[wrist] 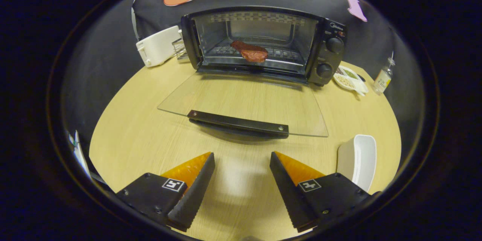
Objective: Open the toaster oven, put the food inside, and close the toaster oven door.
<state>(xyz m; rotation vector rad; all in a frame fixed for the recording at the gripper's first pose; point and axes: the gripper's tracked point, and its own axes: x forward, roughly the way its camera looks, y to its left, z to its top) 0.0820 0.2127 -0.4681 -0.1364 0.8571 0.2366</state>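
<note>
Hand-held gripper (242, 156) agape before toaster oven (263, 43)

Bare table between the parted tongs (242, 157) and lowered glass door (241, 101).

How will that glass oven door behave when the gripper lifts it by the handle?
The glass door lies flat open, so it probably swings up on its hinge. The bar handle looks rigid. The open gripper should close it gently; glass is likely fragile.
</note>
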